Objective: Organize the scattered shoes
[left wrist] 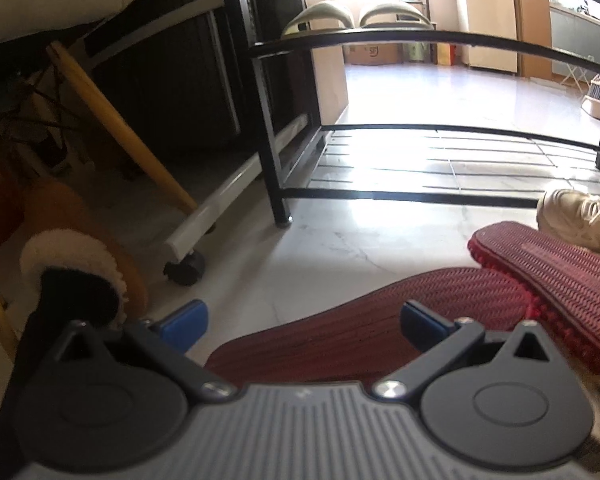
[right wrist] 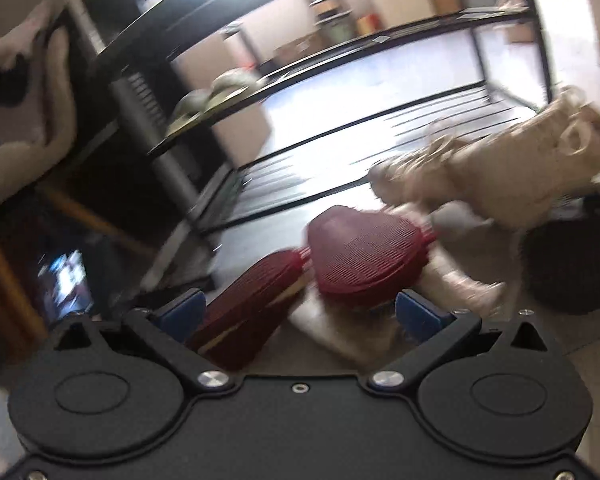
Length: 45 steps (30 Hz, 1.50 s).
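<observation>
Jaws spread wide on both tools: the left gripper is hanging low over the near red slipper, gripping nothing, while the right gripper is hovering, equally empty, over the same pair in a badly blurred view. Both slippers are lying sole-up on the tiled floor, the second red slipper overlapping the first at the right. A beige sneaker is sitting just beyond them, near the foot of the black shoe rack. Only one pale pair is resting on the rack's middle shelf; the bottom shelf is showing bare bars. A fleece-lined boot is lying at the near left. Judging by this, most of the sorting is remaining, with at least four shoes off the rack.
</observation>
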Each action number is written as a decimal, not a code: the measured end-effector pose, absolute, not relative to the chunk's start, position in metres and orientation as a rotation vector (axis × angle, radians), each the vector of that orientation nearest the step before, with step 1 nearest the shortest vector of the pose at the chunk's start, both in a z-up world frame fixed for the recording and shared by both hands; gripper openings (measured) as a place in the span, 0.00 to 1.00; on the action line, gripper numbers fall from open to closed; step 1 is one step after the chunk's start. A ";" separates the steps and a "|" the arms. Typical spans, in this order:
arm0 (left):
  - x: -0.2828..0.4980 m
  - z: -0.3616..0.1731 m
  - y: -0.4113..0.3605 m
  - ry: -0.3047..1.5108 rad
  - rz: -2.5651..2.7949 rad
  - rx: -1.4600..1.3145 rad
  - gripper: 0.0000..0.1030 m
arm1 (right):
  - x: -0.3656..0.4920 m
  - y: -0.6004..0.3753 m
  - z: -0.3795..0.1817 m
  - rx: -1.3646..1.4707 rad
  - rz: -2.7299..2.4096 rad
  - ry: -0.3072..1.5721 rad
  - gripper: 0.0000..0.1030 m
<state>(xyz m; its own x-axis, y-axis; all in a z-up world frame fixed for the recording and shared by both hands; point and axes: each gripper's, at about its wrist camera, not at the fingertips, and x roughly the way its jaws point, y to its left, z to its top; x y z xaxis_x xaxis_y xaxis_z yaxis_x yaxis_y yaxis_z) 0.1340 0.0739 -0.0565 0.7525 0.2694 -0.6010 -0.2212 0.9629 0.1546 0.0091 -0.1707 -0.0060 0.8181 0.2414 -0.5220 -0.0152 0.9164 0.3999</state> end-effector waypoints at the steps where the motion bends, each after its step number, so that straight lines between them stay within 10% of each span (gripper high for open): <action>1: 0.132 -0.061 0.076 0.674 0.254 0.069 1.00 | 0.009 -0.174 -0.004 0.392 0.130 0.594 1.00; 45: 0.149 -0.124 0.027 0.650 -0.096 0.252 1.00 | 0.022 -0.195 -0.027 0.425 0.060 0.645 1.00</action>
